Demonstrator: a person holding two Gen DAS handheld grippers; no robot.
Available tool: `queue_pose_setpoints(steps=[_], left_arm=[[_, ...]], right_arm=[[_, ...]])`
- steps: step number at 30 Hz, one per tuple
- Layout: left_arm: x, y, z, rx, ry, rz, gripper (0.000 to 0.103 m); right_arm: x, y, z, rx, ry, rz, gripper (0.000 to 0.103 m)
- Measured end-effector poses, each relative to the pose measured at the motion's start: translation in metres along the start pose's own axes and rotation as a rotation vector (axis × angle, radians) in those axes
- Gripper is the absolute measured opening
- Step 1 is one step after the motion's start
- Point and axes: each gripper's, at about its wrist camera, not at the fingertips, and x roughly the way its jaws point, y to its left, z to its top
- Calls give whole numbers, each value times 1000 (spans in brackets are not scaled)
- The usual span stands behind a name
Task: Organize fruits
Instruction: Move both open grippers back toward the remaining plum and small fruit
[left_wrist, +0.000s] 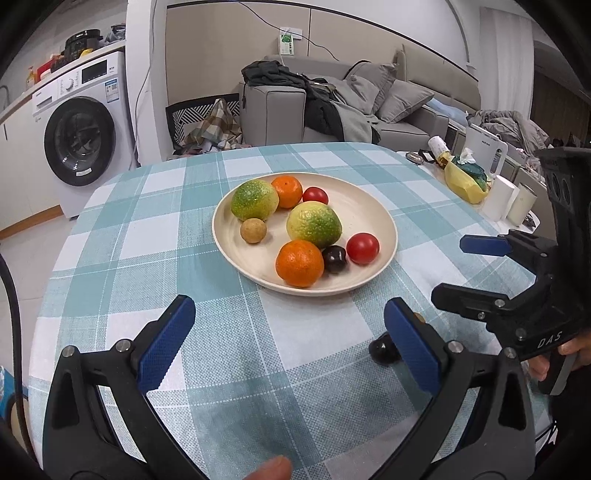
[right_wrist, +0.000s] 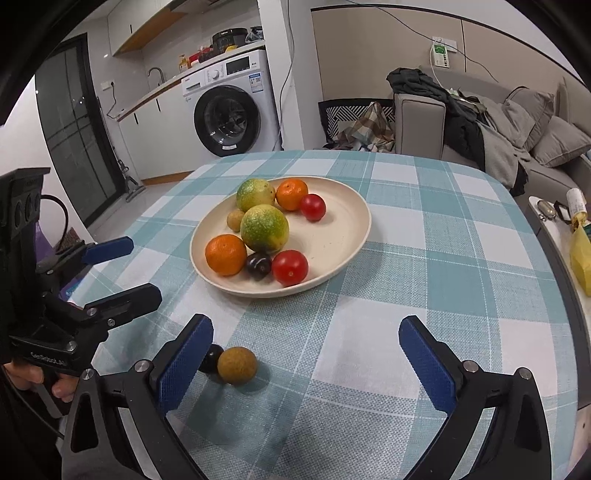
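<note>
A cream plate (left_wrist: 373, 221) (right_wrist: 343, 229) on the checked tablecloth holds two green-yellow citrus fruits (left_wrist: 314, 224), two oranges (left_wrist: 299, 263), two red tomatoes (left_wrist: 362, 248), a dark plum (left_wrist: 334, 259) and a small brown fruit (left_wrist: 253, 230). Off the plate, a brown fruit (right_wrist: 236, 365) and a dark plum (right_wrist: 211, 359) lie on the cloth, the plum (left_wrist: 384, 349) partly hidden behind a finger. My left gripper (left_wrist: 288, 343) is open and empty, near side of the plate. My right gripper (right_wrist: 306, 354) is open and empty, the loose fruits by its left finger.
The round table's right edge borders a side counter with a yellow bag (left_wrist: 463, 182), white cups (left_wrist: 521, 203) and small items. A washing machine (right_wrist: 229, 107) and a grey sofa (left_wrist: 332, 103) stand beyond the table. Each gripper appears in the other's view.
</note>
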Motion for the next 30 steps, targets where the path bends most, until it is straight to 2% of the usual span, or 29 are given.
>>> queue_pose_setpoints(steps=[11, 19, 30], left_arm=[[5, 0, -1, 13, 14, -5, 102], [7, 0, -2, 12, 19, -7, 102], [10, 0, -5, 12, 30, -11, 102]], right_arm=[[13, 0, -11, -44, 106, 25, 103], [20, 10, -17, -86, 141, 39, 103], [29, 17, -21, -118, 165, -14, 103]])
